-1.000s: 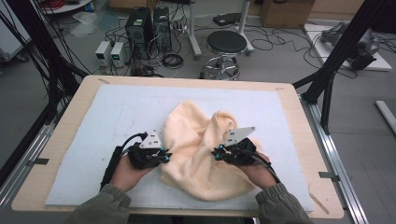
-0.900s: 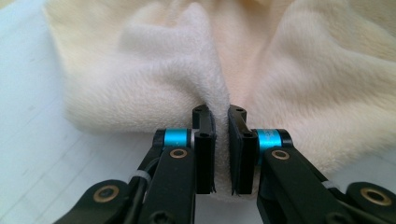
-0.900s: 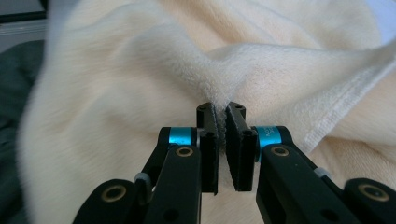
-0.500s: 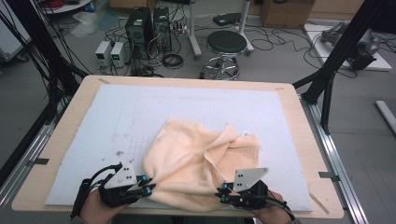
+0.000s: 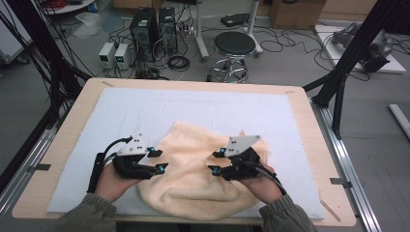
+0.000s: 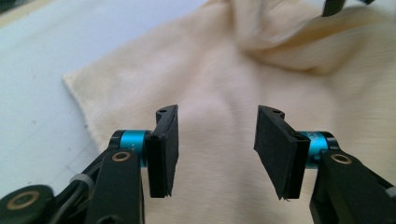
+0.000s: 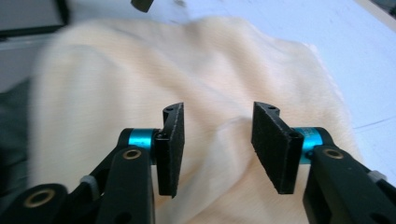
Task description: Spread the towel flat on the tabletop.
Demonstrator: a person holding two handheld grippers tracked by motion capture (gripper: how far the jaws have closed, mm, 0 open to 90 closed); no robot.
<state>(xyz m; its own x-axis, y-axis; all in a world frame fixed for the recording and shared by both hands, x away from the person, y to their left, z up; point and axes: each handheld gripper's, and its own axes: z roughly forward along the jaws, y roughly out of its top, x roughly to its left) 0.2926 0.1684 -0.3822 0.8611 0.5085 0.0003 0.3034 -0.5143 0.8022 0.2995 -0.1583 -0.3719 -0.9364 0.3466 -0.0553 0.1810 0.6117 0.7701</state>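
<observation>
A light wooden table (image 5: 57, 145) with a pale blue-grey mat (image 5: 145, 108) laid over its top takes up the middle of the high view. On the near half of the mat, a little right of centre, lies a cream-yellow fleecy cloth (image 5: 193, 181), rumpled into soft folds, with its near edge close to the near edge of the table.

The left gripper (image 5: 157, 160), black with a grey three-cornered plate on top, is held at the left edge of the cloth and points right, across it. Its jaws have just been opening and now stand about half apart; in the left gripper view (image 6: 217, 154) the cloth (image 6: 224, 84) lies beyond and below the pads, with nothing between them.

The right gripper (image 5: 216, 161), of the same build, is over the right part of the cloth and points left, toward the other one. Its jaws have likewise just been opening and stand about half apart; in the right gripper view (image 7: 218, 149) the cloth (image 7: 196, 70) spreads beneath the empty gap.
</observation>
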